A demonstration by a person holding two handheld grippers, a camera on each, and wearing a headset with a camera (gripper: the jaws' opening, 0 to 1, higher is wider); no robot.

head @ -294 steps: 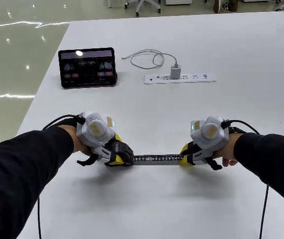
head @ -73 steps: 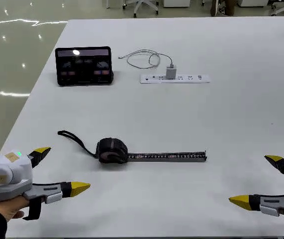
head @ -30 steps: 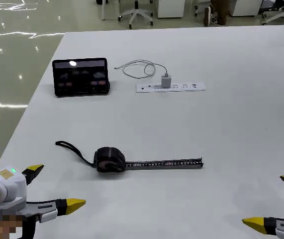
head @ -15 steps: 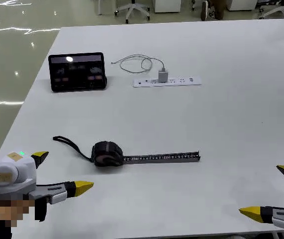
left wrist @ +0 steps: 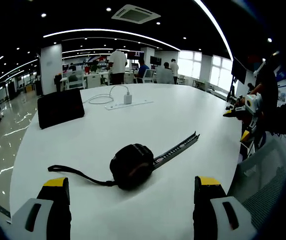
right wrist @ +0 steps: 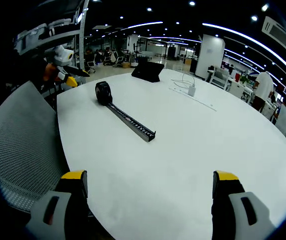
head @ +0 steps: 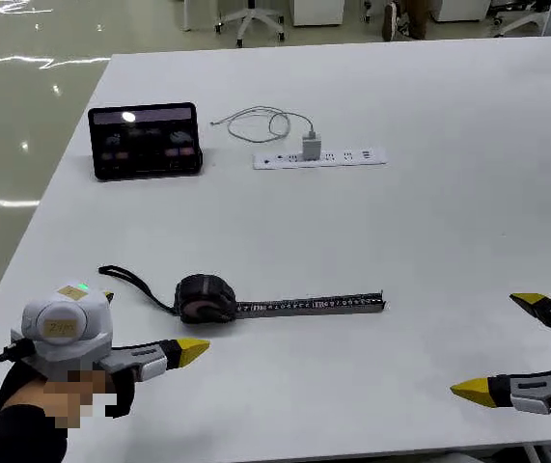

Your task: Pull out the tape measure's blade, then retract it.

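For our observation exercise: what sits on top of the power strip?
A white charger is plugged into the power strip, its cable looping behind. The socket beneath it is covered.

The right gripper (head: 485, 344) is cut off by the head view's right edge; the numbers on the blade (head: 309, 306) cannot be read.

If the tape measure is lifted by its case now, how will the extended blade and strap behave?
The blade lies out straight, so it probably stays fairly stiff, though its far end may sag. The thin strap curves loosely on the table, so it likely dangles. The rounded case might roll if nudged.
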